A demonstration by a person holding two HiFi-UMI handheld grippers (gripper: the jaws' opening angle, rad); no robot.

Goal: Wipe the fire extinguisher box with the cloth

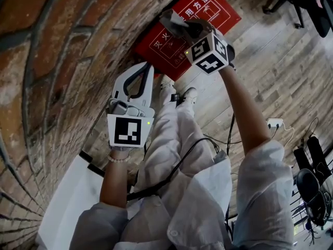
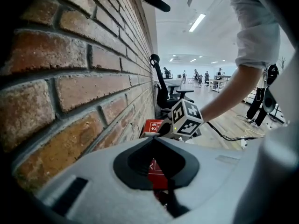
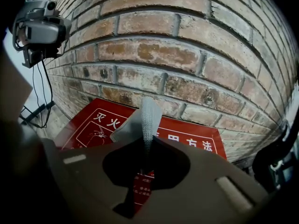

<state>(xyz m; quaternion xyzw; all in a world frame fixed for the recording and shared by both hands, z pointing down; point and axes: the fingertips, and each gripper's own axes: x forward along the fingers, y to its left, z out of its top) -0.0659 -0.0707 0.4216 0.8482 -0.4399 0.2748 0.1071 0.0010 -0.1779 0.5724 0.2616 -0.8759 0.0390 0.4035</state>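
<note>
The red fire extinguisher box (image 1: 216,9) with white print stands on the floor against the brick wall. My right gripper (image 1: 181,27) is over its front face, shut on a grey cloth (image 1: 173,21). In the right gripper view the cloth (image 3: 148,118) sticks up between the closed jaws, right in front of the box (image 3: 191,141). My left gripper (image 1: 149,66) hangs lower down beside the wall, shut and holding nothing, apart from the box. In the left gripper view the box (image 2: 151,125) lies ahead beyond the jaw tips, with the right gripper's marker cube (image 2: 187,118) beside it.
A brick wall (image 1: 57,61) fills the left side. The wooden floor (image 1: 276,66) runs to the right, with a white power strip (image 1: 274,123), cables, and black gear (image 1: 312,184). Office chairs (image 2: 166,94) stand farther along the wall. A white panel (image 1: 70,199) lies at lower left.
</note>
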